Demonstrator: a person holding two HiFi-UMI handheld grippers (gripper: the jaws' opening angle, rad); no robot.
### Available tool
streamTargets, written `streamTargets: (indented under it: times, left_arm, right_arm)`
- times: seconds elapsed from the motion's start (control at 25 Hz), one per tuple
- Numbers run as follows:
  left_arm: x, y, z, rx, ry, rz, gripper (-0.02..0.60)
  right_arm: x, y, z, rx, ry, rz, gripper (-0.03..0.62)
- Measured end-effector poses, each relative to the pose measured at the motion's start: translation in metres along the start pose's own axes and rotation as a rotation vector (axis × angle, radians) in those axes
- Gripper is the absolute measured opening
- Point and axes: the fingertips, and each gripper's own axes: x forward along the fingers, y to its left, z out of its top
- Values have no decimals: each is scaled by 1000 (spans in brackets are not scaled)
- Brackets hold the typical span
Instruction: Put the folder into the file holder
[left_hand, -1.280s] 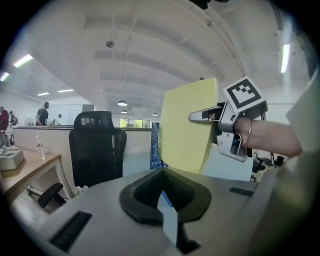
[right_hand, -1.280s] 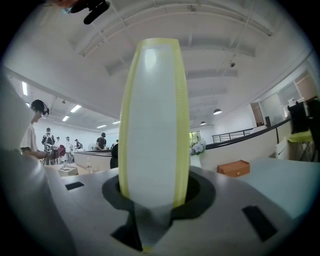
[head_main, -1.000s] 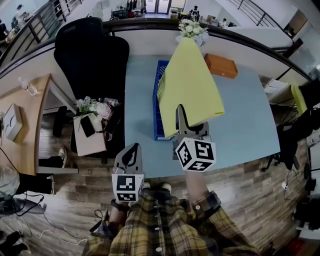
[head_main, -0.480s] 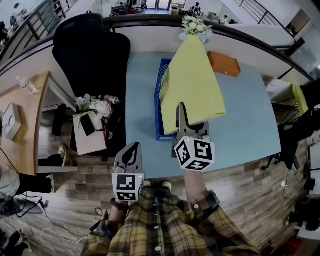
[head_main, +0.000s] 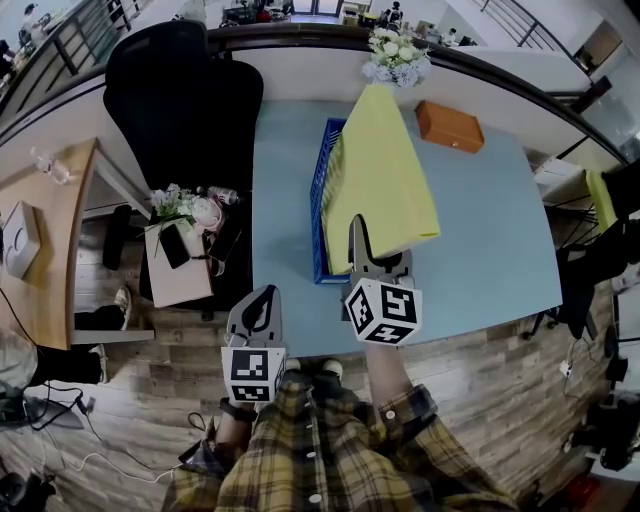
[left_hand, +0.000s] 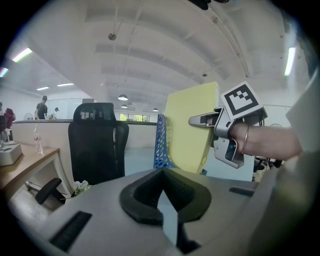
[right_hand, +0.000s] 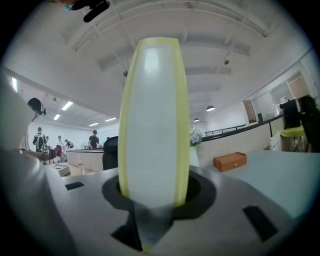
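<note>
Clamping the lower end of the yellow folder (head_main: 385, 170), the right gripper (head_main: 378, 250) had its jaws pressed against both faces of the folder. In the right gripper view, the folder (right_hand: 155, 125) stood edge-on between the pads of the right gripper (right_hand: 152, 200) and ran upward toward 12 o'clock.

In the head view, the folder extended from the right gripper toward 12 o'clock and covered most of the blue file holder (head_main: 320, 200). Only the holder's long wall at the 9 o'clock side of the folder and a short stretch near its 6 o'clock end were visible. Whether the folder touched the file holder could not be determined.

The file holder rested on the light blue tabletop (head_main: 280, 200). An orange box (head_main: 449, 126) lay on the tabletop at 1 o'clock from the folder, well apart from it. A bunch of flowers (head_main: 395, 55) stood at 12 o'clock, just beyond the folder's far end. A black chair (head_main: 185, 100) stood off the tabletop at 10 o'clock.

The left gripper (head_main: 258, 305) was at 8 o'clock from the right gripper, off the tabletop's near edge. Its jaws were drawn together at the tips with nothing between them, as the left gripper view (left_hand: 162, 192) confirmed.
</note>
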Motion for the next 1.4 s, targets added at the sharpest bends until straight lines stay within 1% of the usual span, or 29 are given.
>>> streamTargets:
  times: [0.52,1.0,1.16,1.4]
  left_arm:
    - [-3,23,-17,-25,29,36,-8]
    - [0,27,-24,-37,50,41,-8]
    - [0,26,-26,-35,54,38,-8]
    - [2,19,-25,-26,54,20,-8]
  right_arm:
    - [7,11,-42,-89,72,22,155]
    - [10,8,-78,-147,156,33,164]
    - [10,10,-81,-153,155,38,164]
    - [6,11,-85,-176,155,46,185]
